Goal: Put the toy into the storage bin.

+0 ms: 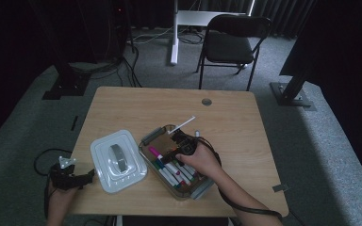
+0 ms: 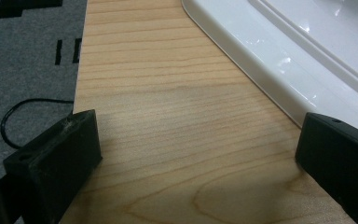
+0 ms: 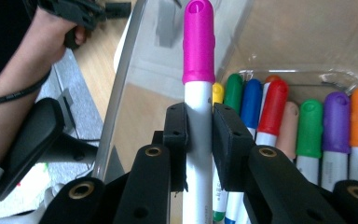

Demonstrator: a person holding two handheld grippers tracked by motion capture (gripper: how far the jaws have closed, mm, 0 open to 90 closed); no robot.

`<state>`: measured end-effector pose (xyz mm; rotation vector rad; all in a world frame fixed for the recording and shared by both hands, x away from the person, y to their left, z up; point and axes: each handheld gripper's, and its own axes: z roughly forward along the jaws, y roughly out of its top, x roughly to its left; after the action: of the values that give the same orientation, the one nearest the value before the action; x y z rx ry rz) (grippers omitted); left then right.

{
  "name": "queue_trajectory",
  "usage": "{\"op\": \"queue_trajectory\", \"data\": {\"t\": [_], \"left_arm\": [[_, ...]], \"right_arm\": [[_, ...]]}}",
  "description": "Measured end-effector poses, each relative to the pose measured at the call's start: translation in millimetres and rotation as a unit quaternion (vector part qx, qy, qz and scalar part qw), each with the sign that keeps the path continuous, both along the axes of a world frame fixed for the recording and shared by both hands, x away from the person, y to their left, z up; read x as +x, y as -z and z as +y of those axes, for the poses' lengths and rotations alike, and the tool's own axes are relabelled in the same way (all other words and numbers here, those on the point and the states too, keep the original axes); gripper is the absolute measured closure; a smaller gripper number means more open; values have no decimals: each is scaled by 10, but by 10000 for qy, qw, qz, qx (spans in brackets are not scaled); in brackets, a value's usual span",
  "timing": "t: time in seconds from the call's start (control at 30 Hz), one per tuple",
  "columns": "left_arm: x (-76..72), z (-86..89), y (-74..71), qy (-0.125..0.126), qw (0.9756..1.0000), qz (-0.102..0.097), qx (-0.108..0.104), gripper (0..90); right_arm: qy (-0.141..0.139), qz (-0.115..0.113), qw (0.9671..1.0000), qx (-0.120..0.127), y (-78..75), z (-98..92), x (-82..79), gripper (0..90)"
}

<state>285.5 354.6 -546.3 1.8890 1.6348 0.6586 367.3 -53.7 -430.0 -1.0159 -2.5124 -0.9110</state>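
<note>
A clear plastic box [image 1: 195,190] near the table's front holds several coloured markers [image 3: 310,126] lying side by side. My right gripper [image 3: 199,122] is shut on the white barrel of a pink-capped marker [image 3: 198,42], and its cap points at the box's end wall. From above, the pink-capped marker [image 1: 154,152] lies over the box's left part with my right gripper [image 1: 172,151] just behind it. The box's white lid [image 1: 118,160] rests on the table to the left. My left gripper [image 2: 198,149] stands open over bare wood at the table's left edge, beside the lid [image 2: 279,51].
The wooden table [image 1: 136,106] has a round cable hole [image 1: 206,101] at the back. A black chair [image 1: 231,44] stands beyond it. A thin white stick [image 1: 183,124] shows by the box's far side. My left gripper [image 1: 78,179] hangs at the table's front left corner.
</note>
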Motion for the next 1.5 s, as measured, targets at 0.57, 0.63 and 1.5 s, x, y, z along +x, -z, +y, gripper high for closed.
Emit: {"op": "queue_trajectory", "data": {"t": [0.57, 0.63, 1.5], "left_arm": [[0, 0, 0, 2, 10000, 5, 1, 5], [-1, 0, 0, -1, 10000, 5, -1, 5], [0, 0, 0, 1, 10000, 0, 2, 5]], "right_arm": [[-345, 293, 9962, -740, 302, 316, 7, 762], [-366, 302, 9950, -884, 337, 341, 9, 761], [-153, -75, 9993, -346, -37, -69, -3, 711]]}}
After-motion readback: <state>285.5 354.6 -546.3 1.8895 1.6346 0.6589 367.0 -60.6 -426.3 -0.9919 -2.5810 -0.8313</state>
